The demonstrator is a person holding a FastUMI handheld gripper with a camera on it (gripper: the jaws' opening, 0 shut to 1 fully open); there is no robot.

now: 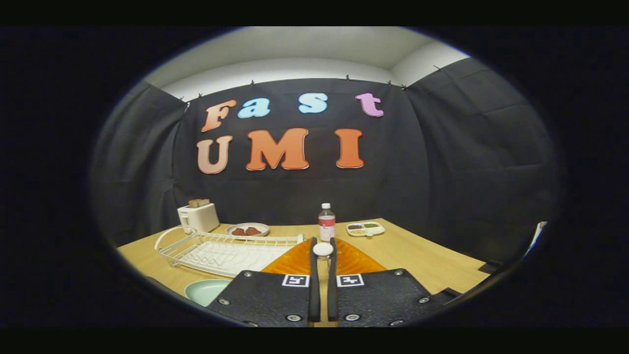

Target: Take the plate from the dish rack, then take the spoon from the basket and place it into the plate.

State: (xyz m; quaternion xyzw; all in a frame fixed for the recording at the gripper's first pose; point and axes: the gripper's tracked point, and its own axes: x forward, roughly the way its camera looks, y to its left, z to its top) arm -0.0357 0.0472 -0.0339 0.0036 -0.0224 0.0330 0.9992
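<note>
closest to me, my claw [323, 246] shows two flat black grainy plates with steel screws and square printed markers. its two slim black fingers [313, 275] run forward nearly together, pinched on the spoon [323, 249], whose small round white end sits between the tips; i cannot tell its shaft from the wood showing in the gap. just under and ahead of the tips lies the orange basket [295, 263], glossy, ribbed and translucent. low to the left of the fingers, the pale green plate [206, 290] rests flat on the light wooden table [432, 265], smooth and round-rimmed. beyond it, left of the basket, stands the white wire dish rack [221, 250], a long tray of thin rods. farther ahead of the tips, a clear plastic bottle [327, 222] with a white cap stands upright. to its right is a small white divided dish [365, 228]; to its left a round plate with brown pieces [247, 229]. farthest left sits a boxy white toaster [198, 217] with bread in it.
</note>
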